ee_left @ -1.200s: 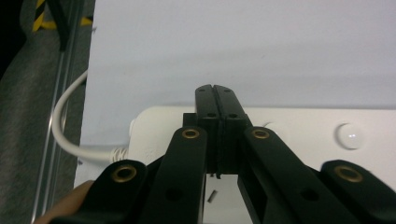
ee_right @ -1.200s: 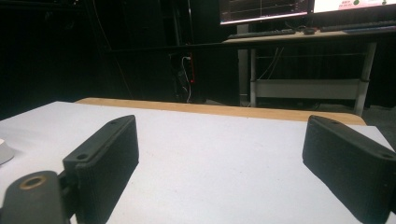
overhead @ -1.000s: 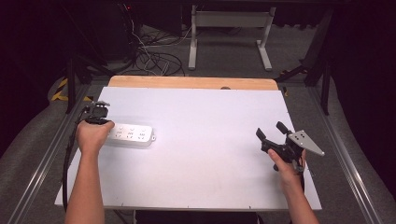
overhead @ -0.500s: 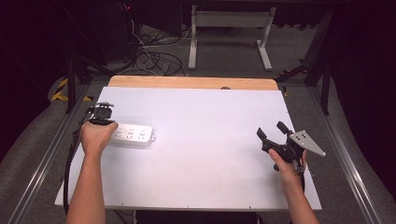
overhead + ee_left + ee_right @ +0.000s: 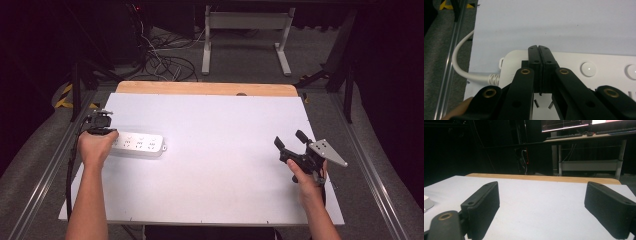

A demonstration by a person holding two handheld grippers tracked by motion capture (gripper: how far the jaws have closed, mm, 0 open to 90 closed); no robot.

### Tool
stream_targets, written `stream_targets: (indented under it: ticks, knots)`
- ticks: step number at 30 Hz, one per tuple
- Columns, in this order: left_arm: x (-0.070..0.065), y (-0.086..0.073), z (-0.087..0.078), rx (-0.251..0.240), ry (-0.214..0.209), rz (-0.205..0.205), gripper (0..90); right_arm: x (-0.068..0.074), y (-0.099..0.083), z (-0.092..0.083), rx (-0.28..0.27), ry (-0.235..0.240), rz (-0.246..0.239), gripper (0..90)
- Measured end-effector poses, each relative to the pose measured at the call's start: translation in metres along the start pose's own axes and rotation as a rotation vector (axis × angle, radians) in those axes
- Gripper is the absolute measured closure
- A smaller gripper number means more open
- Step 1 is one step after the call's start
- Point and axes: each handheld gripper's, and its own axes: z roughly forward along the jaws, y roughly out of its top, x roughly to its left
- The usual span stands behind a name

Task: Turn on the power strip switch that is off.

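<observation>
White table (image 5: 225,150) under both hands; power strip (image 5: 140,144) directly beneath my left gripper (image 5: 539,48), jaws pressed together, empty, so press its switch squarely; my right gripper (image 5: 292,141) idles wide open, holding nothing.

Black hand-held gripper (image 5: 539,50); brass, seemingly, rivets; bare forearms.
</observation>
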Motion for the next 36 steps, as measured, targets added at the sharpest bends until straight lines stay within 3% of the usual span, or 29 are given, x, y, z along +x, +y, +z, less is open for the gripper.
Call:
stream_targets:
  ticks: [10,13,15,16,17,24,30,36]
  knots:
    - [-0.0029,-0.0007,0.0013,-0.011,0.003,0.006,89.4,-0.0010,-0.0003,-0.0008,0.003,-0.005,0.005,13.5]
    - [-0.0063,-0.0009,0.0019,-0.005,0.034,0.032,89.9,-0.0004,-0.0004,-0.0007,0.005,-0.003,0.001,13.6]
    - [-0.0065,-0.0008,0.0022,-0.005,0.036,0.033,89.9,0.0000,0.0001,-0.0012,0.004,-0.002,0.005,13.7]
    - [-0.0061,-0.0015,0.0027,0.003,0.067,0.037,90.0,-0.0002,0.0006,-0.0016,0.001,-0.005,0.002,13.8]
    - [-0.0061,-0.0015,0.0027,0.003,0.067,0.037,90.0,-0.0005,0.0007,-0.0017,0.000,-0.005,0.003,13.8]
    - [-0.0033,-0.0042,0.0000,0.001,0.026,0.069,89.8,-0.0027,0.0016,-0.0023,-0.006,-0.005,0.017,13.8]
    - [0.0027,-0.0039,-0.0030,-0.050,-0.036,0.029,89.3,-0.0030,0.0005,0.0001,-0.002,-0.007,0.023,13.9]
    - [0.0012,-0.0059,0.0005,-0.048,-0.052,0.029,89.4,-0.0015,0.0000,0.0000,0.003,-0.005,0.021,13.9]
